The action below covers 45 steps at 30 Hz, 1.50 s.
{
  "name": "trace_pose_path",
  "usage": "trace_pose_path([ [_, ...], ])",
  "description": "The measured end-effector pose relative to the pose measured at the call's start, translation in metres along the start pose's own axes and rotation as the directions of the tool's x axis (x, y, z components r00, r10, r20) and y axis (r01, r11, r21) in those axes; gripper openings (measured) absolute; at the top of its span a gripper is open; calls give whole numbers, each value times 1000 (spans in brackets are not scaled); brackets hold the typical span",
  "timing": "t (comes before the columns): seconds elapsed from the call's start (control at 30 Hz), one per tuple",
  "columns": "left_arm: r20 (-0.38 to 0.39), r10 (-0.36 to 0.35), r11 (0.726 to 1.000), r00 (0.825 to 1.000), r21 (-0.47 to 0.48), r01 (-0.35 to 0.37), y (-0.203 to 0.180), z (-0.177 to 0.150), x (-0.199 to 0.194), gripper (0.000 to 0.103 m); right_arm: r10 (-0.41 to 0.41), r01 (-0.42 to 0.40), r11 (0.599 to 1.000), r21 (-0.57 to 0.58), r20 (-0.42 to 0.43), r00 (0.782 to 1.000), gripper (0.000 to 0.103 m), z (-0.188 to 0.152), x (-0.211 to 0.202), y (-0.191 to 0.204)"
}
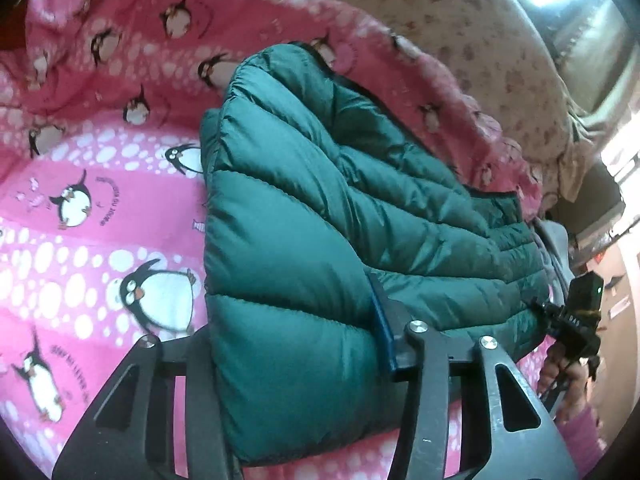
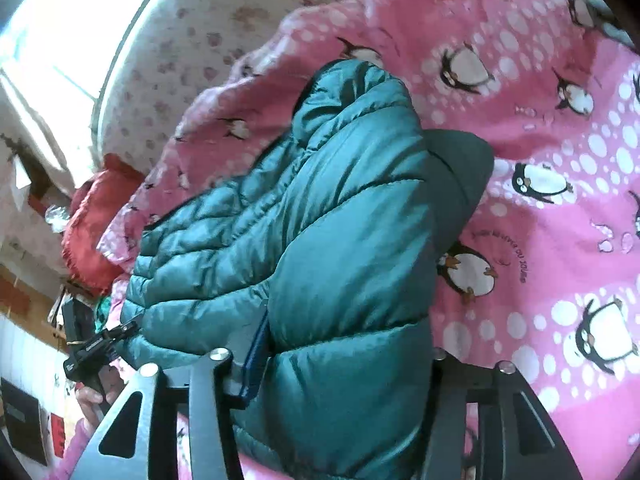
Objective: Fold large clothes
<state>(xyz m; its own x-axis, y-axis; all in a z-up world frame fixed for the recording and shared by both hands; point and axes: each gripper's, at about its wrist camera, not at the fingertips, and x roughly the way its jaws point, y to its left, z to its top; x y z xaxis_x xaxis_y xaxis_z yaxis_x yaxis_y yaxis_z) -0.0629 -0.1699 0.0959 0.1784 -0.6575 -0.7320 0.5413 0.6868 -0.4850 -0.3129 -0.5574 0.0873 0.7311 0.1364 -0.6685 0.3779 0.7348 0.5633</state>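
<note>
Both the left gripper [image 1: 296, 364] and right gripper [image 2: 344, 364] have jaws clamped on the slick, puffy green jacket [image 1: 344, 208] above the bed [image 1: 80, 240]; uneven pull risks slippage, undoing the fold.

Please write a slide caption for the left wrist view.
Left tongs clamp a green puffer jacket over a pink penguin blanket.

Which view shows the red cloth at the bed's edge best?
Right wrist: the red cloth lies in plain sight left of the green jacket, beyond the pink blanket. Left wrist shows none of it that I can make out.
</note>
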Motion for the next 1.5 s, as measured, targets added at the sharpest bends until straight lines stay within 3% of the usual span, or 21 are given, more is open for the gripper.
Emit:
trace_pose_path([
  [0.33,-43,-43,999,998,20,44,-6,-51,-63,44,75,-74,997,19,-33,997,47,-48,-53,22],
  [0.5,-84,-26,999,996,-34,23,11,-75,-61,49,97,-95,994,55,-38,995,47,-84,-75,17],
  [0.57,-83,-3,999,997,-49,-2,16,-81,-54,65,69,-65,995,80,-47,997,50,-94,-70,9],
  [0.63,-73,21,996,997,-80,-26,20,-85,-49,74,1,5,996,89,-64,998,61,-99,-60,1],
  [0.7,-50,45,993,998,-111,-50,19,-89,-50,76,-40,46,994,99,-64,997,77,-104,-50,-6],
  [0.8,-19,104,990,994,-89,-106,9,-94,-57,76,-50,55,991,125,-39,998,77,-108,-54,-7],
  [0.9,10,179,982,984,-60,-178,-2,-100,-69,76,-122,123,989,88,-10,992,77,-110,-69,3],
  [1.17,89,287,958,954,-10,-288,-34,-124,-102,76,-270,274,961,-19,119,955,77,-124,-123,44],
  [1.33,133,337,941,932,-10,-338,-40,-133,-120,76,-272,288,953,-89,156,949,77,-132,-127,76],
  [1.5,172,356,933,919,-3,-361,-46,-139,-137,76,-230,255,953,-164,156,961,77,-146,-119,104],
])
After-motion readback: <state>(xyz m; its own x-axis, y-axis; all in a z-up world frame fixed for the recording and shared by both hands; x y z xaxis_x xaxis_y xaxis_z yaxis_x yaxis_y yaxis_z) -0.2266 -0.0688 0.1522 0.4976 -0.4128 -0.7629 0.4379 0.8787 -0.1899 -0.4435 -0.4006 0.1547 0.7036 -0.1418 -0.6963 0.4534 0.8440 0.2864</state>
